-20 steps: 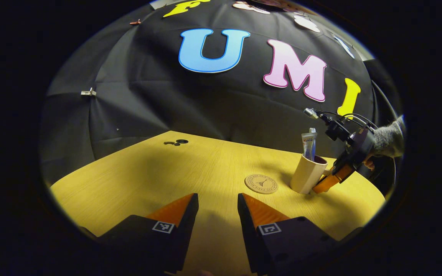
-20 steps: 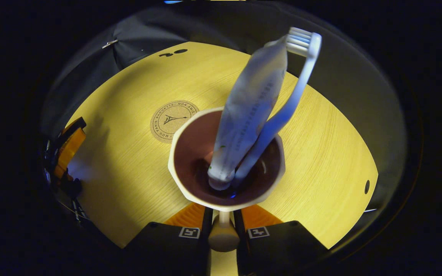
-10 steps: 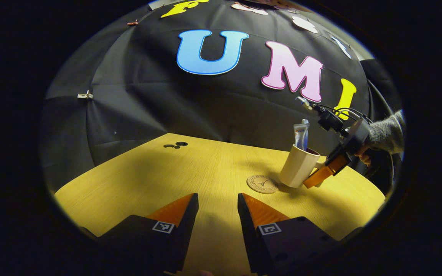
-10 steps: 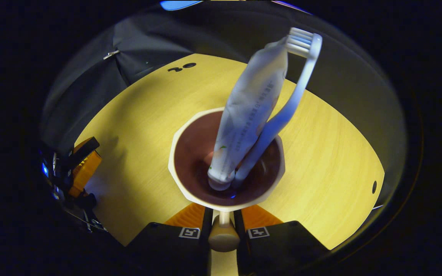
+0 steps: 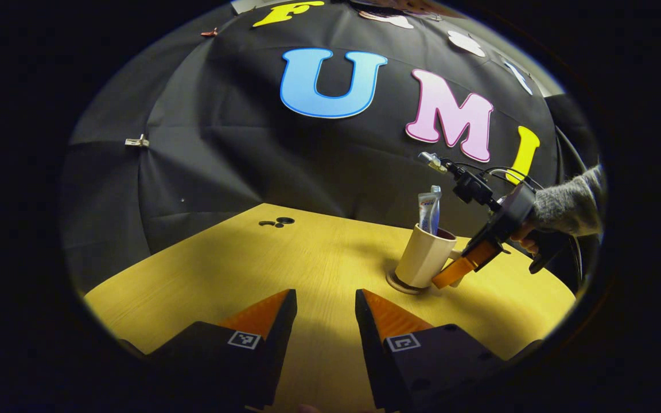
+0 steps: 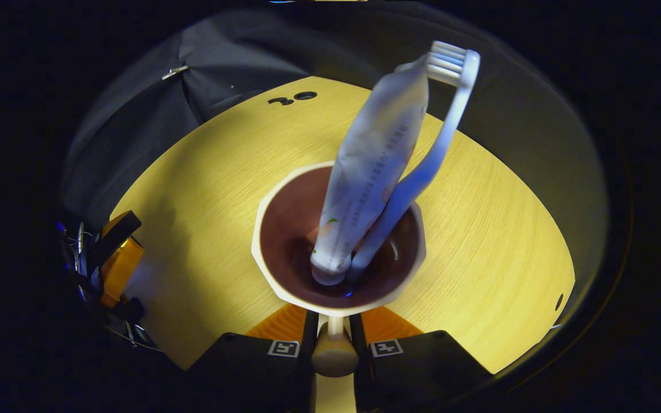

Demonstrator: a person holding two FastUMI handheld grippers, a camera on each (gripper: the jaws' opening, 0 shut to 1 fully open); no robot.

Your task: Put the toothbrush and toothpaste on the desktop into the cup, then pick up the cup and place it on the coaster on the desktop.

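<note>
The cup [image 6: 339,238] sits at the centre of the right gripper view, its handle [image 6: 334,353] pinched between both fingers of the right claw [image 6: 334,321] at 6 o'clock. Inside the cup, the toothpaste [image 6: 373,172] and the toothbrush [image 6: 434,155] lean together toward 1 o'clock, the brush head topping the tube.

In the left gripper view the same cup [image 5: 423,258] stands on the coaster [image 5: 399,285], of which a thin edge shows under the cup's base at about 3 o'clock from centre. The toothpaste [image 5: 427,209] pokes up out of the cup. The right claw [image 5: 457,274] reaches the cup's handle from the 3 o'clock side, held by a hand [image 5: 523,241] in a grey sleeve [image 5: 568,201], with cables looping above it.

The left claw [image 5: 326,304] hovers over bare yellow surface [image 5: 238,269] at 6 o'clock, its fingers apart and gripping nothing, well apart from the cup. In the right gripper view the left claw [image 6: 115,255] sits at 9 o'clock near the surface's edge.

Small dark holes [image 5: 277,221] mark the far part of the surface at 11 o'clock. A metal clip [image 5: 136,141] is pinned on the wall at 10 o'clock. Nothing lies between the left claw and the cup.
</note>
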